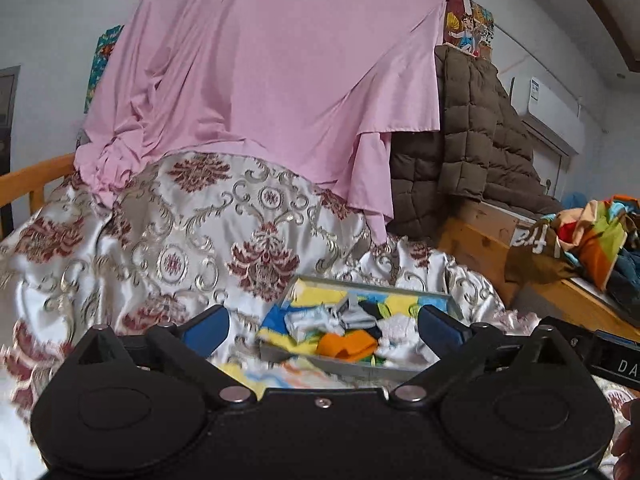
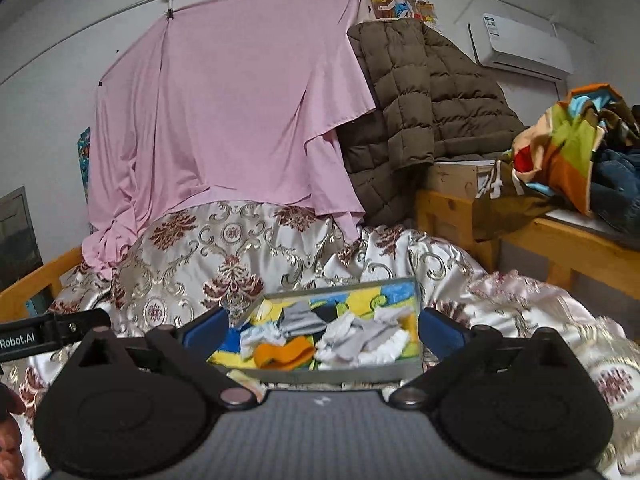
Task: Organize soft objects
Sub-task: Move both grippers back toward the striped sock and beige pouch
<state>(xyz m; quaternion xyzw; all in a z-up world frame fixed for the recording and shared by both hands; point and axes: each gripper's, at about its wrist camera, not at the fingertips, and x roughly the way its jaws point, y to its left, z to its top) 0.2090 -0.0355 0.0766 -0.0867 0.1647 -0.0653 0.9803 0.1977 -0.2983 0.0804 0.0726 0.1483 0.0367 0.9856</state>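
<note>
A grey shallow tray (image 1: 360, 368) (image 2: 344, 374) lined with a yellow and blue cloth sits on the patterned bedspread. It holds several small soft items: an orange one (image 1: 347, 345) (image 2: 285, 356), grey ones (image 1: 355, 313) (image 2: 301, 320) and white ones (image 1: 400, 330) (image 2: 384, 350). My left gripper (image 1: 322, 330) is open and empty, hovering just in front of the tray. My right gripper (image 2: 324, 330) is open and empty, also just before the tray, its fingers spanning the tray's width.
A silver and maroon bedspread (image 1: 180, 248) (image 2: 224, 256) covers the bed. A pink sheet (image 1: 272, 80) (image 2: 224, 112) hangs behind. A brown quilted coat (image 1: 472, 140) (image 2: 416, 96) and colourful clothes (image 1: 592, 240) (image 2: 568, 152) lie on wooden furniture to the right.
</note>
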